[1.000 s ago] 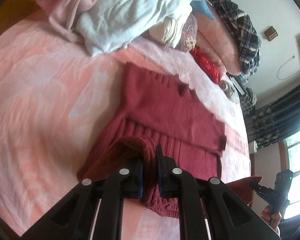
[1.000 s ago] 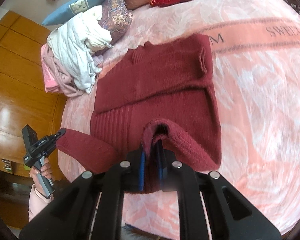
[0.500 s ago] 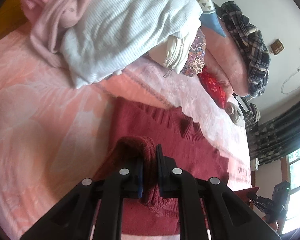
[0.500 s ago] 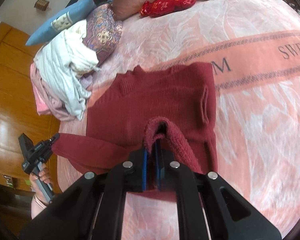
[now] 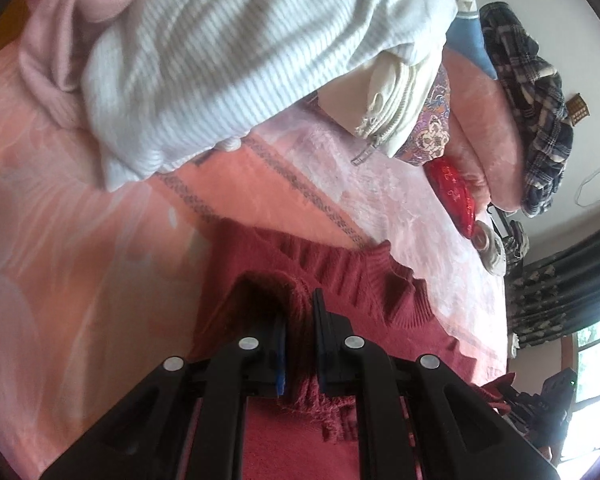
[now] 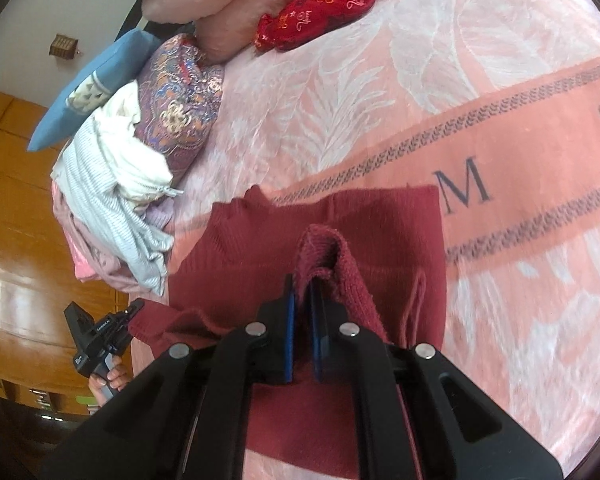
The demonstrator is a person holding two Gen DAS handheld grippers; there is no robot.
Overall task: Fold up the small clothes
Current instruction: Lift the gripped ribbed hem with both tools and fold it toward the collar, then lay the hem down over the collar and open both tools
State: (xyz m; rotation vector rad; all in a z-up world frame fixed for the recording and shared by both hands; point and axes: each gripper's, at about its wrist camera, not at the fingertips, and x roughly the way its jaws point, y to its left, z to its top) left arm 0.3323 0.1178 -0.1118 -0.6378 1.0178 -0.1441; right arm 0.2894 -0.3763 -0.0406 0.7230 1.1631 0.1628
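Sweater (image 6: 380, 232) x1, maroon, 2 hand-held grippers clamping hem, 1 bed (image 6: 500, 80)

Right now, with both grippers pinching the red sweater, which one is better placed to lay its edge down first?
Probably the right gripper: its pinched hem already sits over the red sweater. The left gripper holds its hem near the collar, off the sweater's side in the right view.

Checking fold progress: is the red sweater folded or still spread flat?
Partly folded: both grippers hold the sweater hem lifted over its flat body.
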